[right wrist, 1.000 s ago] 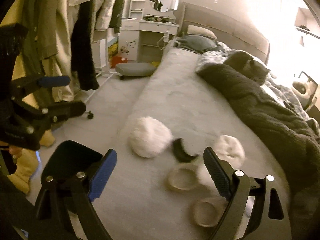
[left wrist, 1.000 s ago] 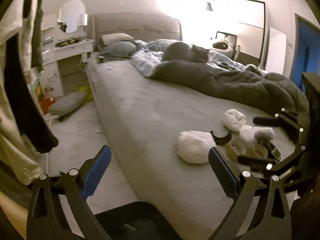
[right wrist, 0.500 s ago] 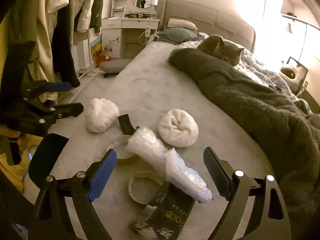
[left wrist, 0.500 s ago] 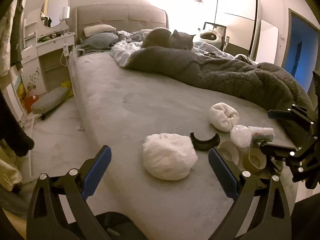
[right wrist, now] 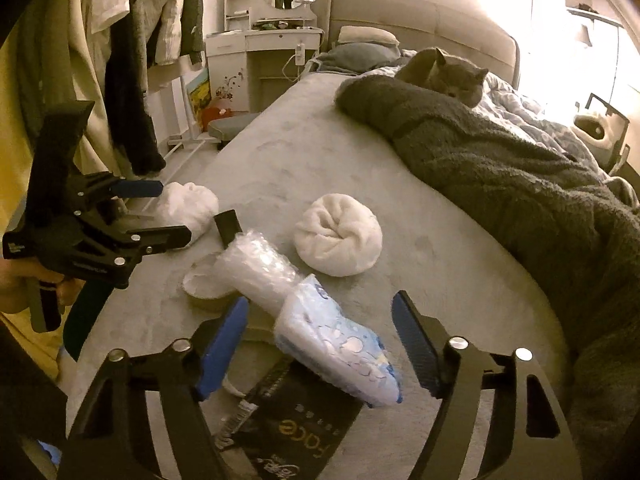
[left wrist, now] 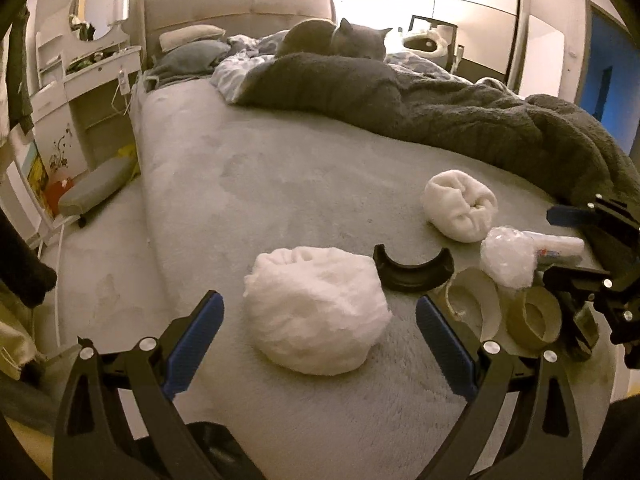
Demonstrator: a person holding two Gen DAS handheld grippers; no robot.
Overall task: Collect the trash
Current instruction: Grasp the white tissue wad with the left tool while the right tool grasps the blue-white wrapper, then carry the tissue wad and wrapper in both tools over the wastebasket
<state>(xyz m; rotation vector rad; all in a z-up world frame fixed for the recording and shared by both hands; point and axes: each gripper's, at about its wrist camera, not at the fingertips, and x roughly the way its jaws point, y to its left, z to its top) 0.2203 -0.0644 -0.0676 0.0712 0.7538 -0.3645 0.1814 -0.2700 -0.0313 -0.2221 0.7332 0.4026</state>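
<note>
Clearly the trash sits bunched in the lower middle of both views, on the bed [left wrist: 280,184] near its edge, probably so either gripper can reach it. The left gripper [left wrist: 320,322] has its fingers spread wide around one fluffy wad [left wrist: 316,308], gripping nothing. The right gripper [right wrist: 320,344] is likewise spread around one plastic wrapper [right wrist: 340,344]. Counted: two tape rings [left wrist: 476,304], one black arc [left wrist: 412,268], one rolled towel [right wrist: 338,240], one dark packet [right wrist: 296,428], one cat [right wrist: 444,72].
</note>
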